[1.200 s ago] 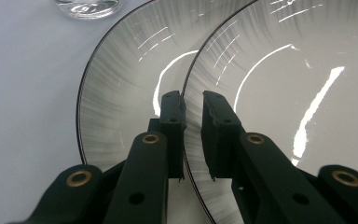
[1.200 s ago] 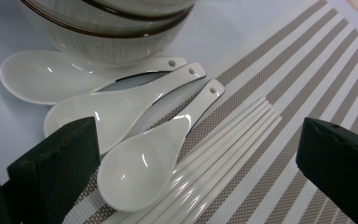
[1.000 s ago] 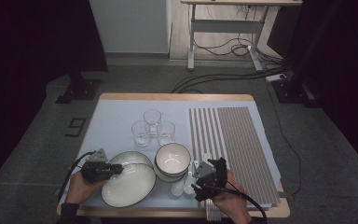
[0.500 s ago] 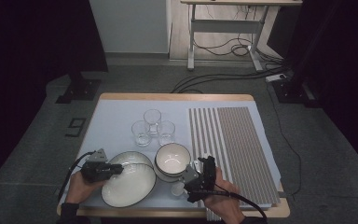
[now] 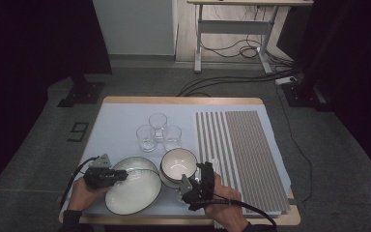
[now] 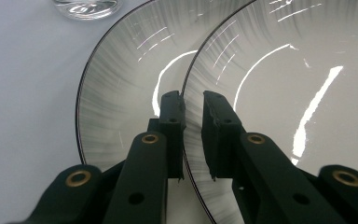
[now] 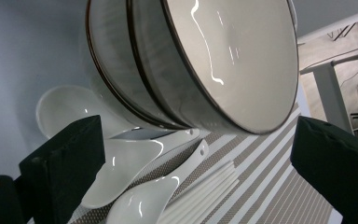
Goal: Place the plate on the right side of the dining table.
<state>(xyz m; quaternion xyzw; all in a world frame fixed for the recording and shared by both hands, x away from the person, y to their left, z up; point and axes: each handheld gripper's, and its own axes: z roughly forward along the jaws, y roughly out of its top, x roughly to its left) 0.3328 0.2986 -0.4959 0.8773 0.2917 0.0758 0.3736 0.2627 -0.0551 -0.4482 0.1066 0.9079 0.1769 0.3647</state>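
Note:
A stack of two white, dark-rimmed plates [image 5: 135, 189] lies at the table's front left. My left gripper [image 5: 123, 175] is shut on the rim of the top plate [image 6: 279, 84], which sits shifted over the lower plate [image 6: 121, 93]; the rim runs between the jaws of the left gripper [image 6: 193, 100]. Right of the plates stands a stack of white bowls [image 5: 178, 165]. My right gripper [image 5: 195, 176] is open just right of and in front of the bowls. In its own view the right gripper [image 7: 198, 128] stands wide, with the bowls [image 7: 205, 60] and white ceramic spoons [image 7: 130, 163] ahead between the jaws.
Three clear glasses [image 5: 158, 131] stand behind the plates and bowls. A grey striped mat [image 5: 244, 150] covers the table's right half, with white chopsticks [image 7: 205, 196] lying on it beside the spoons. The table's front edge [image 5: 174, 220] is close under both hands.
My right gripper has moved left and slightly up, closer to the stack of bowls. The left gripper and the plates have stayed in place.

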